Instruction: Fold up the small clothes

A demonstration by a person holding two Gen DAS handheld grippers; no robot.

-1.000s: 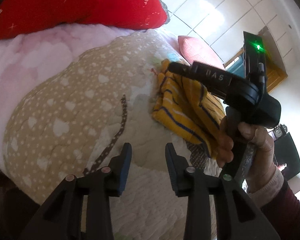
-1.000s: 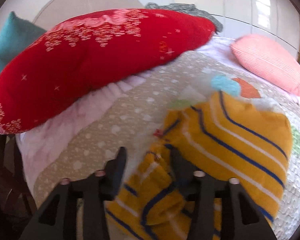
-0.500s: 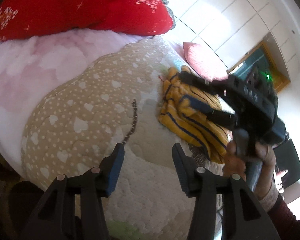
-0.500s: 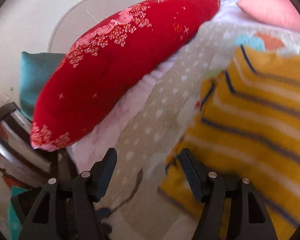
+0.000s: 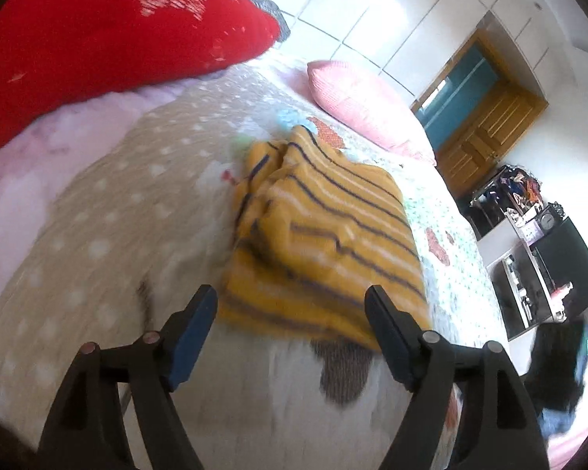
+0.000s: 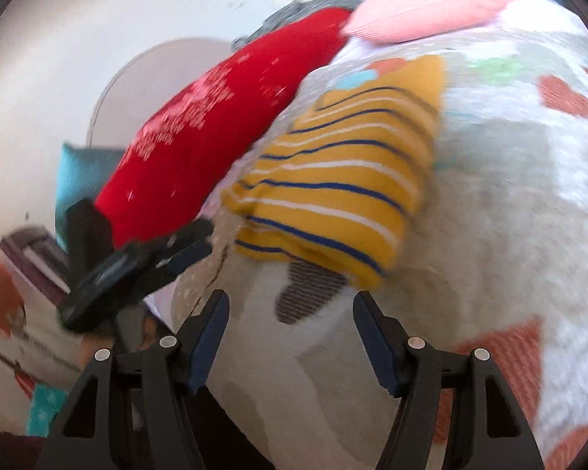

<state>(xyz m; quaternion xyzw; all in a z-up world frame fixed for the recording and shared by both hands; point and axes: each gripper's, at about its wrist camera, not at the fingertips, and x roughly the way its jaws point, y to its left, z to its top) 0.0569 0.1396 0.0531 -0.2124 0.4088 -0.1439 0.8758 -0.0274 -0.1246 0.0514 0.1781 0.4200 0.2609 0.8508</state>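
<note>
One striped garment [image 5: 325,243] lies folded on the bed [image 5: 98,211]; left tongs [image 5: 292,331] opening, right tongs [image 6: 290,327] wide, both empty.

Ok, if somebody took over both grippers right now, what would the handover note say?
Left gripper: jaws opening, nothing between them.
Right gripper: open, holding nothing.
The yellow knitted garment with navy and white stripes lies folded into a compact bundle on the patterned quilt, below the red pillow, free of both grippers.
Done: the garment looks folded.
Left: perhaps tidy the bunched end nearest the pillow; no other garment to fold is in view.
</note>
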